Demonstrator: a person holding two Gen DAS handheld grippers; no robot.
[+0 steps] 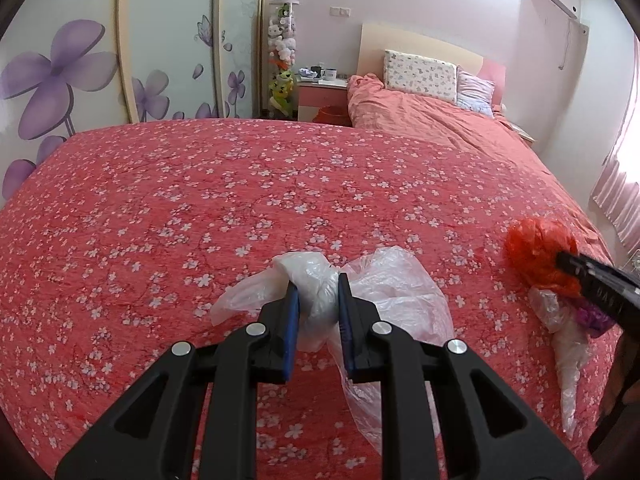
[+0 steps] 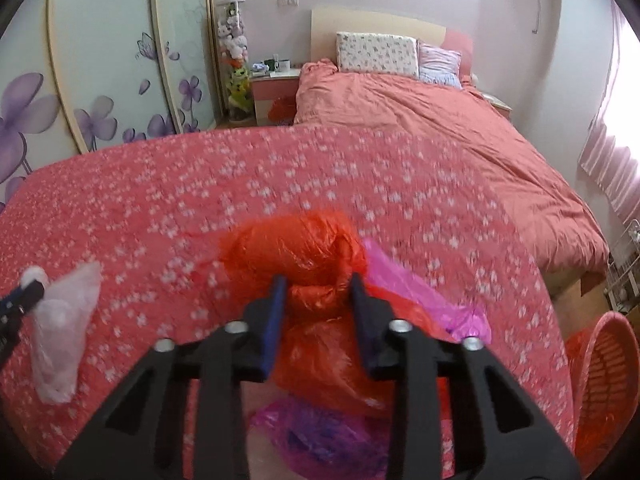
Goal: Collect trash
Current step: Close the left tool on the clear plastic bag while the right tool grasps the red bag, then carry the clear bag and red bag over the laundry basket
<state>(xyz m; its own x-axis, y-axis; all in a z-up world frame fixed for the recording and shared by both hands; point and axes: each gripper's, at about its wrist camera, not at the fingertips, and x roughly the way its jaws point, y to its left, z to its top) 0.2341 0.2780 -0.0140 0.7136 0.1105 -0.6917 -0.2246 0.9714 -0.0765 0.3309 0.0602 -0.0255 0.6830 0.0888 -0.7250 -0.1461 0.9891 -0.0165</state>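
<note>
Two handfuls of trash had been gathered but none was seen binned. The left gripper (image 1: 318,300) was closed almost fully on a bunched clear plastic bag (image 1: 320,280), whose loose end trailed over the flowered red bedspread (image 1: 200,184). The right gripper (image 2: 320,292) was narrowed around a crumpled orange-red plastic bag (image 2: 296,248), its pads pressed into the bunch; a pink-purple bag (image 2: 420,296) and another clear bag (image 1: 568,352) hung with it. The orange laundry-style basket (image 2: 608,384) stood beside the bed at the lower right; its contents could not be made out. Carrying both bundles to it was judged to remain.
</note>
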